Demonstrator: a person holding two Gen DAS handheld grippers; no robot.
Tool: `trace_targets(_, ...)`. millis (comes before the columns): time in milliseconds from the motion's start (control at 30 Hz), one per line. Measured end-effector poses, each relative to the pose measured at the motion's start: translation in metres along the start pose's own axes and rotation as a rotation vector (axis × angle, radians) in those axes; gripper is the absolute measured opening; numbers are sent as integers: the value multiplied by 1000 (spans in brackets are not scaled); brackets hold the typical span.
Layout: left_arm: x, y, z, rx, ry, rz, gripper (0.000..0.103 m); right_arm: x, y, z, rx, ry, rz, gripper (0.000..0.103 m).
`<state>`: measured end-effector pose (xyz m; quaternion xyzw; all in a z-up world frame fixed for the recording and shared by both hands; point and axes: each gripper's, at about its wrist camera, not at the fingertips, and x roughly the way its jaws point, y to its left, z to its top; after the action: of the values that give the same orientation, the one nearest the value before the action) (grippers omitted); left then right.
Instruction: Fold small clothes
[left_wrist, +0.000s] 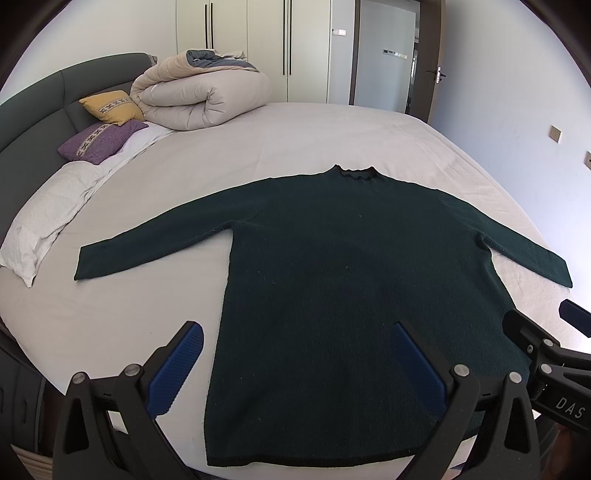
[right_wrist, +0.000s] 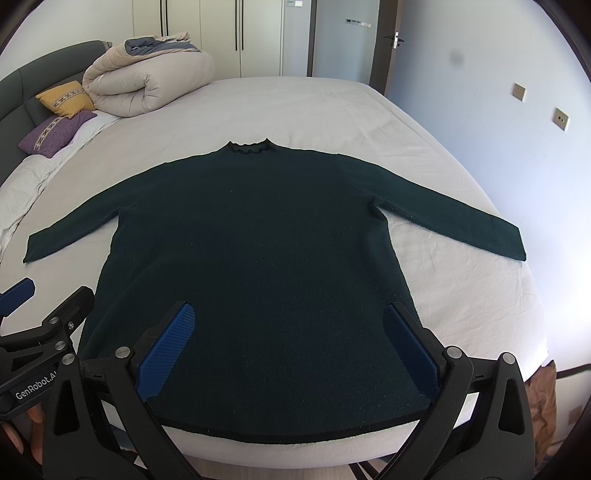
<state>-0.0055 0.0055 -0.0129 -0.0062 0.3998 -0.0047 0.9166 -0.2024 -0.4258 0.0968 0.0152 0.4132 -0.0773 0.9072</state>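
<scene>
So, dark green sweater (left_wrist: 332, 266) lies flat and fully spread on the bed (left_wrist: 295, 136), collar toward the top of the frame, hem at the bottom near the bed edge, both sleeves stretched out to the sides. Left gripper (left_wrist: 295, 365) sits at the bottom of the left wrist view, jaws wide apart, holding nothing; its left blue pad is over bare sheet just beside the sweater's left edge, the right pad is over the sweater body. Cannot tell if the pads touch the fabric. Right gripper (right_wrist: 291, 347) is at the bottom of the right wrist view, jaws also wide apart and empty, both blue pads over the lower part of the sweater, the hem just below them. Each gripper shows in the other's view: right one at the lower right edge of the left view, left one at the lower left edge of the right view, with fingertips (right_wrist: 35, 413) of a hand showing under it.

Upper left of both frames: rolled beige duvet (left_wrist: 199, 96), yellow cushion (left_wrist: 110, 107), purple cushion (left_wrist: 99, 142), dark headboard (left_wrist: 37, 110), white pillow (left_wrist: 48, 218) at the left edge. White wardrobe (left_wrist: 251, 40) and door (left_wrist: 384, 51) along the top
</scene>
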Motion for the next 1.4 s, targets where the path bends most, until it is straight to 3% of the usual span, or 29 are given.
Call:
trace_targets(1100,18,1,-2,-22,20,-23,103,21,-9,-10,24,30,8,103)
trace_targets(1267,31,-2,-1,-13,26,-36,103,30,-56,0,155,-8,97,103)
trace_targets(1400,39,2,6,-48,26,-65,103,51,-157,9,427,-61,247,103)
